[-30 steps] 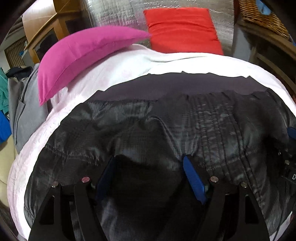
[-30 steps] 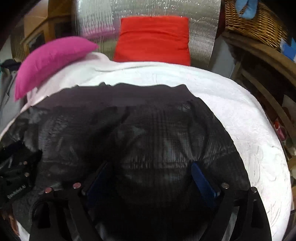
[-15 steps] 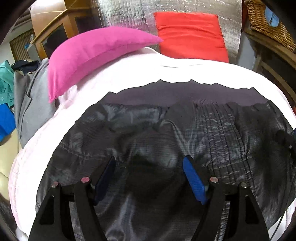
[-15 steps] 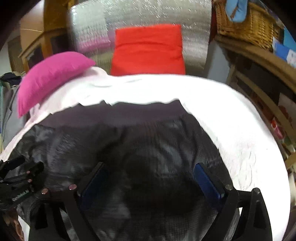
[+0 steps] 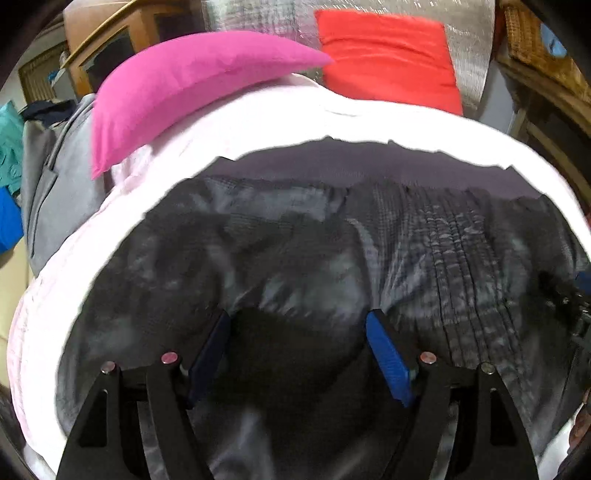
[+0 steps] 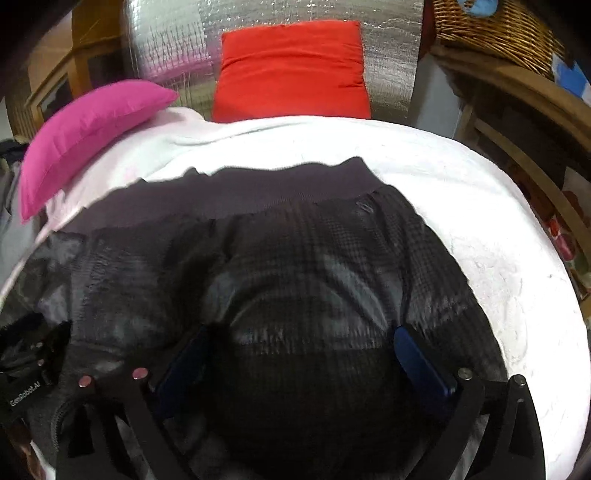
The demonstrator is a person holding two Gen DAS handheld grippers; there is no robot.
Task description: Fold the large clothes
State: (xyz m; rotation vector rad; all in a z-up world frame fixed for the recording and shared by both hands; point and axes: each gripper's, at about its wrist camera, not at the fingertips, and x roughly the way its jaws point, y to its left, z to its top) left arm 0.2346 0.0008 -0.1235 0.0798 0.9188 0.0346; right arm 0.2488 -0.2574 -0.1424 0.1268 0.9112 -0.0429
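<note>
A black quilted jacket (image 5: 295,240) lies spread on the white bed cover (image 5: 258,122), its ribbed hem at the far side. My left gripper (image 5: 298,317) sits at the jacket's near part, jaws wide, with a thick dark bunch of fabric filling the gap and touching both blue pads. In the right wrist view the same jacket (image 6: 295,251) bulges in a round hump between the pads of my right gripper (image 6: 303,330), which also stands wide. The two grippers are side by side: the left gripper's body (image 6: 26,369) shows at that view's left edge.
A pink pillow (image 5: 184,81) and a red pillow (image 5: 388,55) rest at the head of the bed against a silver foil panel (image 6: 166,37). Grey clothes (image 5: 55,192) hang off the left side. A wooden frame (image 6: 517,110) and a wicker basket (image 6: 495,29) stand on the right.
The left wrist view has shifted and rolled a little, so the pillows sit further right and more bed cover shows. Both pairs of jaws keep the same width on the fabric.
</note>
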